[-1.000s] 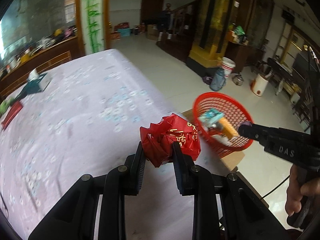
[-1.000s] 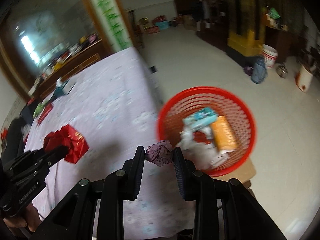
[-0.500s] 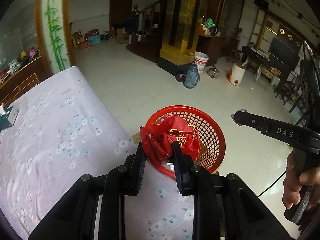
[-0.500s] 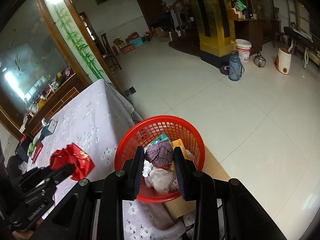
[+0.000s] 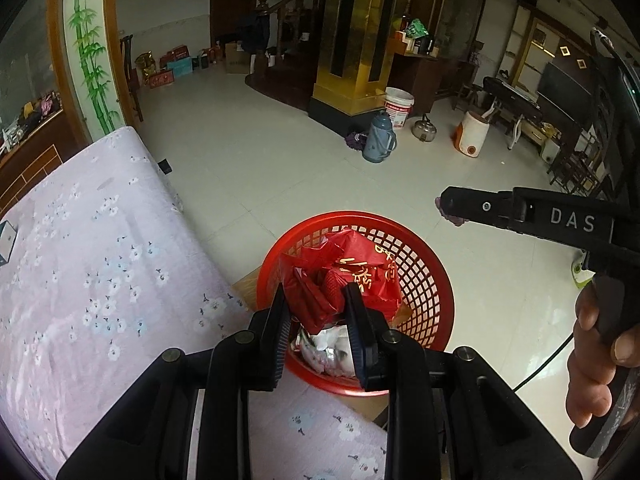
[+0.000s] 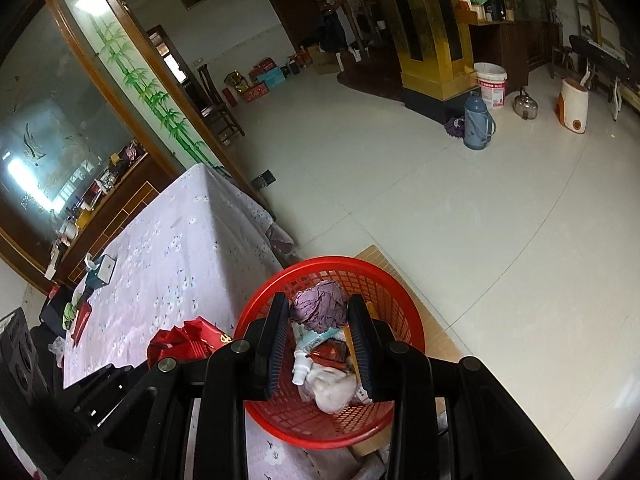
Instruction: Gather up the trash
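A red mesh basket (image 5: 430, 280) (image 6: 394, 280) with several pieces of trash stands on a cardboard box beside the table. My left gripper (image 5: 316, 296) is shut on a crumpled red wrapper (image 5: 352, 268) and holds it over the basket. My right gripper (image 6: 318, 306) is shut on a crumpled purple paper ball (image 6: 320, 306), also above the basket. In the left wrist view the right gripper (image 5: 450, 210) reaches in from the right, with a hand (image 5: 596, 364) on its handle. The red wrapper (image 6: 188, 340) shows at lower left in the right wrist view.
The table wears a lilac flowered cloth (image 5: 88, 256) (image 6: 172, 256). A tissue box (image 6: 100, 272) and small items lie at its far end. Across the tiled floor stand a blue thermos (image 5: 378, 138), a white bucket (image 5: 399, 106), a kettle (image 5: 424, 130) and a gold pillar (image 5: 356, 36).
Both grippers have swung from over the table to above the basket, still holding their trash. The right gripper now sits higher over the basket, the view tilting down onto its contents.
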### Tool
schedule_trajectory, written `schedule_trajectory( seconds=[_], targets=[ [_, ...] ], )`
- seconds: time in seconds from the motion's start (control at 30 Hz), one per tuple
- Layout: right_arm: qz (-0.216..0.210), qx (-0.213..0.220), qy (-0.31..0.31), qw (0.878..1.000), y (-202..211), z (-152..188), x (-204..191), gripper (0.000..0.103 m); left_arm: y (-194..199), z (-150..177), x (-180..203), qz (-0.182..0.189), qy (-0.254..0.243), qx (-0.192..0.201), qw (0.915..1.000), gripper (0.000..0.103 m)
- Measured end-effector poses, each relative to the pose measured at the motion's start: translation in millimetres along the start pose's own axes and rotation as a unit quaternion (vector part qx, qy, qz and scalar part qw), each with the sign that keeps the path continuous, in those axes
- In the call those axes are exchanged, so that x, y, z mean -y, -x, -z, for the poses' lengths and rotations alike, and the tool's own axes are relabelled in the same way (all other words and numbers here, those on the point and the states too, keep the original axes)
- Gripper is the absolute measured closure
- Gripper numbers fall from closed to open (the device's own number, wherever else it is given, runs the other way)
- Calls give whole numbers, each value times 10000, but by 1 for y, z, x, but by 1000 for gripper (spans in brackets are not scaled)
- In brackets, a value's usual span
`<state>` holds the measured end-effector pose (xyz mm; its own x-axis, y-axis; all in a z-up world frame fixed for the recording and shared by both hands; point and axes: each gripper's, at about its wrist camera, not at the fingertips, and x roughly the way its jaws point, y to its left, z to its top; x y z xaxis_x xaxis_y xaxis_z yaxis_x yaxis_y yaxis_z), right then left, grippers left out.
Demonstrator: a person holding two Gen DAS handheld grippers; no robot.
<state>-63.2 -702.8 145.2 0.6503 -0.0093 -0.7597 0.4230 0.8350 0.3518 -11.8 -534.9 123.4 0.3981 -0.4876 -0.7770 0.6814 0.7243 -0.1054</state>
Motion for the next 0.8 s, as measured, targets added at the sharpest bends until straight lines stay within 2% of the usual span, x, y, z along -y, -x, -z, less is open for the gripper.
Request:
schedule_trajectory(
  seconds=[0.13,0.17,0.2,0.27,0.43,0.53,0.67,0.8],
  targets=[
    [7,-91,-20,10000,-9,-6,4,69,-6,0,5,-23,8,-51,10000,77],
    [-9,-107,-32,9999,-11,-6,4,64,-8,0,7,-39,-1,-63,10000,76],
    [-6,-127,-56,9999,-13,-7,6,51,-9,0,8,-109,-4,-62,9999,68],
    [10,-139,-95,9999,-15,-9,12,41,-11,0,7,-223,38,-34,9997,56],
    [21,-56,-69,10000,-8,-6,19,41,-6,3,1,-272,267,-44,9993,53],
    [165,-21,44,9999,-2,0,20,40,6,8,-3,-391,392,82,9984,43],
    [401,56,219,9989,8,13,19,33,25,19,-4,-547,408,239,9974,36],
    [734,158,330,9966,23,35,11,26,46,34,-5,-649,312,443,9964,25]
  ],
)
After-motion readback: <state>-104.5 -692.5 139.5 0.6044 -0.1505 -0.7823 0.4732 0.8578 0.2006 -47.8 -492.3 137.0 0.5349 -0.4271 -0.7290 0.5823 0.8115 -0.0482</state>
